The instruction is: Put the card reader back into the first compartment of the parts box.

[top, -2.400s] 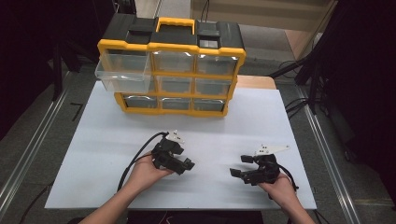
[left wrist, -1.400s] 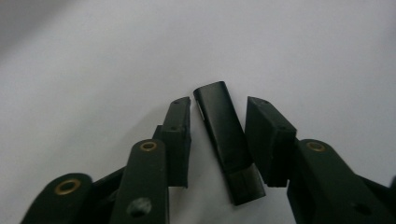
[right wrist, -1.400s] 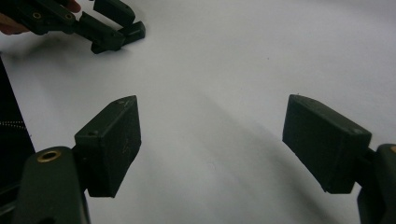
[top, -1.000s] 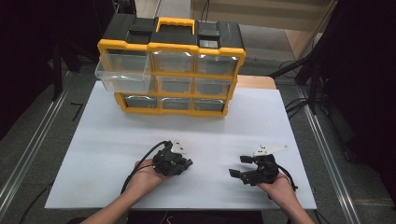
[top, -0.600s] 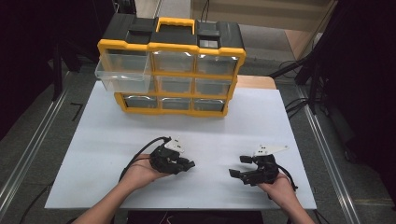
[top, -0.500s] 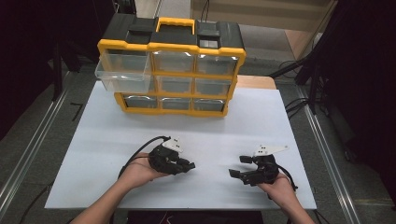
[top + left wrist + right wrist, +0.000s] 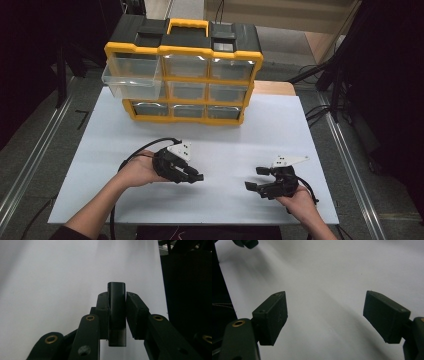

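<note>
The small black piece (image 7: 116, 315) sits clamped between the jaws of my left gripper (image 7: 192, 175), standing upright in the pinch with its rounded end poking out past the pads; from above it is too small to make out, but it rides just over the white table (image 7: 240, 140), near my side and left of the middle. My right gripper (image 7: 260, 179) rests low on the table with its jaws spread wide and nothing but bare white surface between them. What worries me is how narrow the hold looks: the piece is slim and smooth, so I judge that a quick swing or a tilt of my left wrist could let it slide or twist out and drop onto the table. If it is bound for the organizer (image 7: 184, 75), it could also clip a yellow frame edge on the way in. Its top-left clear drawer (image 7: 132, 80) stands pulled out; the other drawers sit flush. That yellow-and-black organizer stands at the far edge of the table, well apart from both hands. Around the table run metal rails, loose cables and dark floor, with a wooden surface behind.
</note>
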